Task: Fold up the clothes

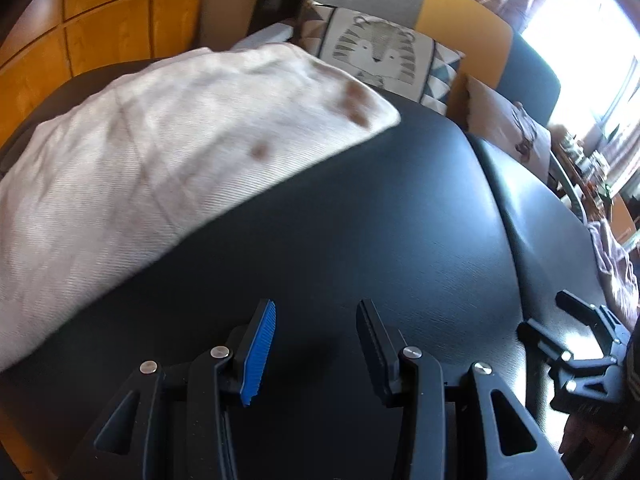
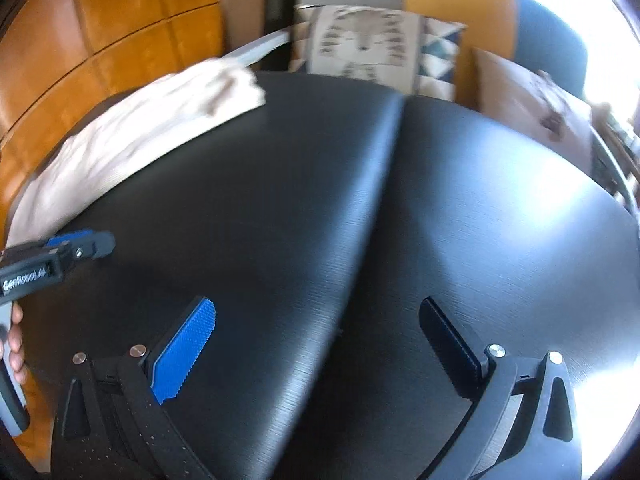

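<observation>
Black bench [image 1: 360,208] mostly bare — folded cream garment [image 1: 160,148] far left, soft, limp; we'd pinch its near edge. Left gripper [image 1: 316,344] half-open, right gripper [image 2: 320,344] wide — both empty.

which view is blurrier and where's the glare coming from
Right wrist view: blurrier, with the folded cloth and tiger cushion smeared, and the upper right corner blown out white. Left wrist view: sharper, cloth weave readable, window overexposed at upper right, soft sheen on the black table. Both views bend straight edges, as fisheyes do.
</observation>
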`<state>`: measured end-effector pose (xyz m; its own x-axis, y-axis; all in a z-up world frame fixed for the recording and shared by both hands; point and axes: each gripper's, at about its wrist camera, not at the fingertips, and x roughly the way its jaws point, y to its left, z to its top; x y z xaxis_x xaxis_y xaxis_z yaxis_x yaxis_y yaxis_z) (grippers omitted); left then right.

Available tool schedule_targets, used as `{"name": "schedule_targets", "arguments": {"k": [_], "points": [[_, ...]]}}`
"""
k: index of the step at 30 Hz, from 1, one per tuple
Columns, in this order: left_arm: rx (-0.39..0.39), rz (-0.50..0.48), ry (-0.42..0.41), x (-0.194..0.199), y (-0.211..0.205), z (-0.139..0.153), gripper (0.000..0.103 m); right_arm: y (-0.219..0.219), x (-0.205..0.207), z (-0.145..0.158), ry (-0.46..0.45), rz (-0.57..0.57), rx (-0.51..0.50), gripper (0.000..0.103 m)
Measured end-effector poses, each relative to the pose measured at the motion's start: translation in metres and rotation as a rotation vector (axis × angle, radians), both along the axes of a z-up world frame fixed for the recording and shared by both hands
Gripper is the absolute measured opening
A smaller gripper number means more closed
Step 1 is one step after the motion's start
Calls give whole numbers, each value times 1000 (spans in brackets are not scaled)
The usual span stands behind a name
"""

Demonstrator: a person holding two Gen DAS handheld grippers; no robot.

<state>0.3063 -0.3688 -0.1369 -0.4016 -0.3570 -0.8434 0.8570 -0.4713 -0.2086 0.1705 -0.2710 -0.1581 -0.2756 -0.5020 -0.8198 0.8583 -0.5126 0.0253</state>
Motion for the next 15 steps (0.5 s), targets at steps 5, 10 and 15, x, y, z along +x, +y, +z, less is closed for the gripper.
{"name": "schedule_targets", "arguments": {"k": [5, 10, 15], "points": [[-5, -46, -7, -20, 16, 2, 43, 33, -23, -7, -11, -103, 12, 103], [-29, -73, -41, -34, 27, 2, 43, 49, -30, -15, 23, -100, 32, 103], [-55, -81, -62, -37, 31, 0, 43, 50, -31, -18, 37, -90, 14, 103]]}}
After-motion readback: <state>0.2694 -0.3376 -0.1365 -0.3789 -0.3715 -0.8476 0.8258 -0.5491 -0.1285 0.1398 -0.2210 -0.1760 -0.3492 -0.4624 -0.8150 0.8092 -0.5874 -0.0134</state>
